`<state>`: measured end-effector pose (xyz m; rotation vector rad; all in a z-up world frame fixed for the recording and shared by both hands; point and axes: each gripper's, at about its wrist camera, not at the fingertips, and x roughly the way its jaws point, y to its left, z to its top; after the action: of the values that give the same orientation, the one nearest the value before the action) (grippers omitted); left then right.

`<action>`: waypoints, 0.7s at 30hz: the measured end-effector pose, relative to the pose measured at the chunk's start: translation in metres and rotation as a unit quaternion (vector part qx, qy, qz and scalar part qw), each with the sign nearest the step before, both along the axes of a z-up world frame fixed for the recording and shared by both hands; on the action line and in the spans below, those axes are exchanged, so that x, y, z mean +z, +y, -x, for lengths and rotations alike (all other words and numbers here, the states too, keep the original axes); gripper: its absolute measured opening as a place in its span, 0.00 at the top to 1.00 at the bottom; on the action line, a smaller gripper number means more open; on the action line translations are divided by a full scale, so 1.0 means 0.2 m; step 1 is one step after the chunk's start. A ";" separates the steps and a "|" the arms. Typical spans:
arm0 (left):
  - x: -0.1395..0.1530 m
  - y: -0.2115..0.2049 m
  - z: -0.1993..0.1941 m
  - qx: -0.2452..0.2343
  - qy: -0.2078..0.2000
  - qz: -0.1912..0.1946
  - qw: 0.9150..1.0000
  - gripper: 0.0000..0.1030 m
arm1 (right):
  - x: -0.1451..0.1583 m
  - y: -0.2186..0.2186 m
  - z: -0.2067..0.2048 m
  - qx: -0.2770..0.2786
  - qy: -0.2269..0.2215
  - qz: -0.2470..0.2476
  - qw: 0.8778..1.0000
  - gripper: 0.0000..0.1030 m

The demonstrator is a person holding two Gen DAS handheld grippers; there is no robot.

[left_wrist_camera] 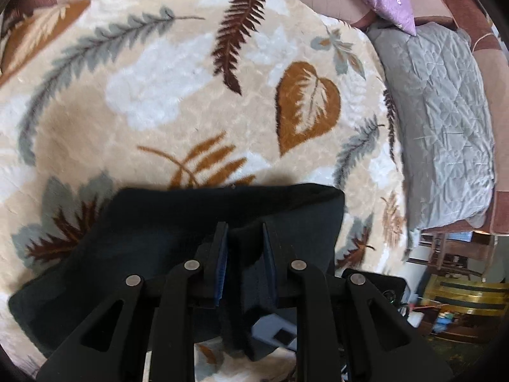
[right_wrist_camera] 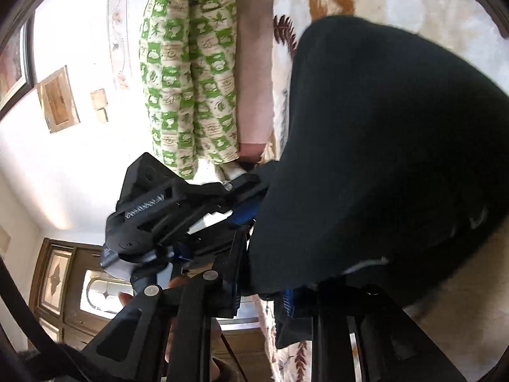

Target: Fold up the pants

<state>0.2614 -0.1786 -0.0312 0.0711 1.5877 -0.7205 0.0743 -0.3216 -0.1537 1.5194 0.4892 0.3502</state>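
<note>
The black pants [left_wrist_camera: 178, 242] hang bunched over a cream blanket with a leaf pattern [left_wrist_camera: 159, 95]. My left gripper [left_wrist_camera: 244, 238] points steeply down and is shut on a fold of the dark cloth, which fills the narrow gap between its fingers. In the right wrist view the pants [right_wrist_camera: 381, 159] billow as a large dark mass to the right. My right gripper [right_wrist_camera: 262, 286] is shut on their lower edge, with the cloth between its blue pads. The left gripper [right_wrist_camera: 251, 203] shows there too, pinching the same edge just to the left. Part of a hand is visible behind it.
A grey quilted cover [left_wrist_camera: 445, 121] lies to the right of the blanket, with a purple pillow [left_wrist_camera: 391, 3] above it. A green-patterned bolster [right_wrist_camera: 191, 89] rests by the wall. Beyond the bed edge stands floor clutter [left_wrist_camera: 461, 302]. A wooden door [right_wrist_camera: 63, 280] is behind.
</note>
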 end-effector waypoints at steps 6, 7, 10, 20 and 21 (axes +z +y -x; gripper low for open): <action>-0.21 -0.03 0.04 -0.013 0.027 -0.030 0.999 0.82 | -0.15 0.06 0.03 0.017 0.043 -0.018 0.999 0.81; -0.23 -0.03 0.05 -0.014 0.031 -0.029 0.999 0.82 | -0.17 0.05 0.05 0.014 0.053 -0.014 0.998 0.80; -0.23 -0.04 0.07 -0.013 0.033 -0.026 0.999 0.82 | -0.19 0.00 0.12 0.006 0.072 -0.003 0.997 0.79; -0.23 0.01 0.08 0.013 0.064 -0.008 0.998 0.81 | -0.10 -0.14 0.16 -0.008 0.083 0.029 0.996 0.58; -0.23 0.01 0.08 0.015 0.065 -0.010 0.998 0.81 | -0.11 -0.16 0.17 -0.016 0.083 0.018 0.996 0.58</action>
<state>0.2444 -0.1776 -0.0773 0.0159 1.7169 -0.6970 0.0409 -0.3534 -0.1760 1.5259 0.5992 0.1898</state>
